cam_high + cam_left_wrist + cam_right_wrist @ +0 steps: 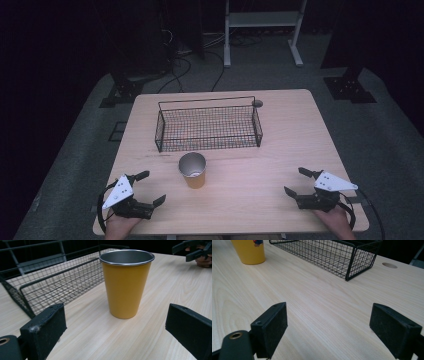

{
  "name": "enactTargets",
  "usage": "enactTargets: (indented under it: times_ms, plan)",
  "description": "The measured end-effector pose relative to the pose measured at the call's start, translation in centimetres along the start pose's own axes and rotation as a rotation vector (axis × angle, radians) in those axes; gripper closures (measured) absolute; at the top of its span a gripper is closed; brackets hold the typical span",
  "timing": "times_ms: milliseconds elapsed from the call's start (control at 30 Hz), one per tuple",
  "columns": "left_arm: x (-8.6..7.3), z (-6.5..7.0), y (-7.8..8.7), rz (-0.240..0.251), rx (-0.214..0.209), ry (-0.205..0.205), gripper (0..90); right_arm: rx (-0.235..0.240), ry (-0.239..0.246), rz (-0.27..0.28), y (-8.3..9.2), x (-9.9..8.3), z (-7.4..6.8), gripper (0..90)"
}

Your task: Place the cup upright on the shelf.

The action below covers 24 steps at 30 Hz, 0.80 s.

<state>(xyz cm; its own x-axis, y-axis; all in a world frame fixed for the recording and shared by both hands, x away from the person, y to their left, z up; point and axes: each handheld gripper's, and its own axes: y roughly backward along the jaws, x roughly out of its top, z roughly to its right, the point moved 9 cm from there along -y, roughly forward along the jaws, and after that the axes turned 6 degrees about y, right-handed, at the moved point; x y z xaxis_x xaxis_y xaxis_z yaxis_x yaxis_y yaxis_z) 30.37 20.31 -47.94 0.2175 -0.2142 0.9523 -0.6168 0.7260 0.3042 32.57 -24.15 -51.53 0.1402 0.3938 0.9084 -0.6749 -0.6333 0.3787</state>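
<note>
The yellow metal cup (193, 170) stands upright on the counter (260, 165), just ahead of the left hand-held gripper (146, 188), jaws apart; the right hand-held gripper (296, 182), also spread, sits well away

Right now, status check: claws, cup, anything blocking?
Left claw open, right claw open, both holding nothing. Yellow cup upright on table, just short of wire basket, untouched. Path from left claw to cup unobstructed.
</note>
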Motion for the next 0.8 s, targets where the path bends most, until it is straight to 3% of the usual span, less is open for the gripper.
enactTargets:
  times_ms: [467,800]
  plan:
    - [0.5,1.0,-2.0,-0.035,-0.049,-0.026,2.2,-0.002,-0.001,-0.003,0.0,0.0,0.0,13.7]
    - [0.9,1.2,-3.7,-0.044,-0.077,-0.015,2.2,0.000,-0.001,-0.003,0.0,0.0,0.0,13.7]
